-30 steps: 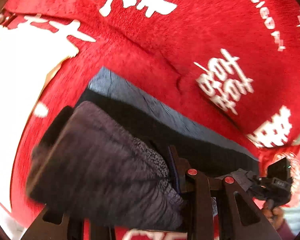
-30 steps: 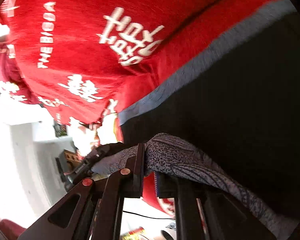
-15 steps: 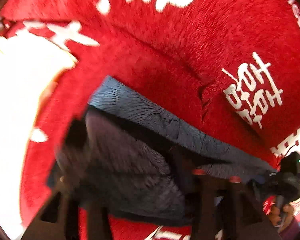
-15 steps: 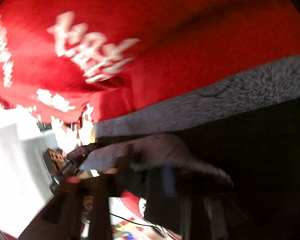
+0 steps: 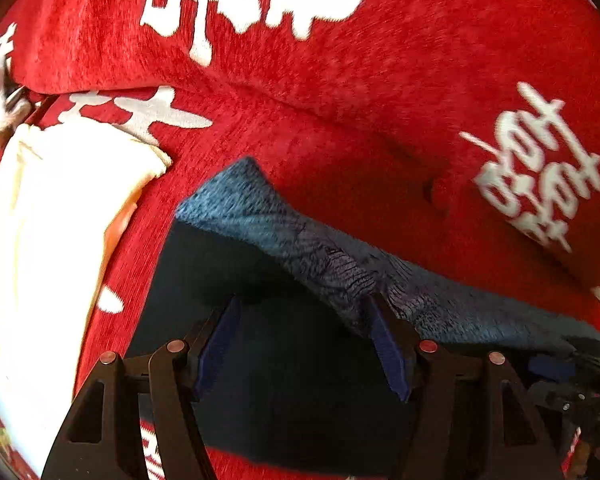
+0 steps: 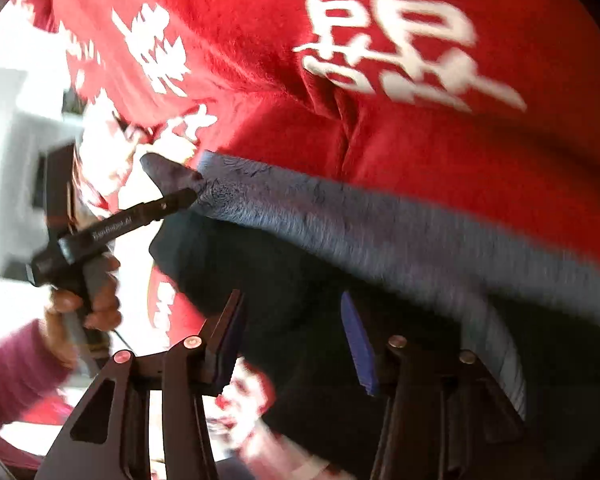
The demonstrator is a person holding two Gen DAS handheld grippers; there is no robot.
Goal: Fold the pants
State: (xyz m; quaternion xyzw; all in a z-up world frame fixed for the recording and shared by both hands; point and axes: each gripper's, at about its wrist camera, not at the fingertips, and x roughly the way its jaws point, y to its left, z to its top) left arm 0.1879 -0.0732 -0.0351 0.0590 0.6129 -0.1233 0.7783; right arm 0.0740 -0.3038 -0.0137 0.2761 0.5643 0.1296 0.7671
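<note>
- A red blanket (image 5: 380,80) with white lettering covers the surface.
- Dark pants (image 5: 284,360) lie folded on it, their grey-blue edge (image 5: 340,264) running left to right, just beyond both tools.
- The left gripper (image 5: 304,344) has just opened, empty, directly over the fabric.
- The right gripper (image 6: 292,344) stands apart too, holding nothing.

Red blanket (image 5: 380,92) with white characters; cream cloth (image 5: 48,216) beside it
</note>
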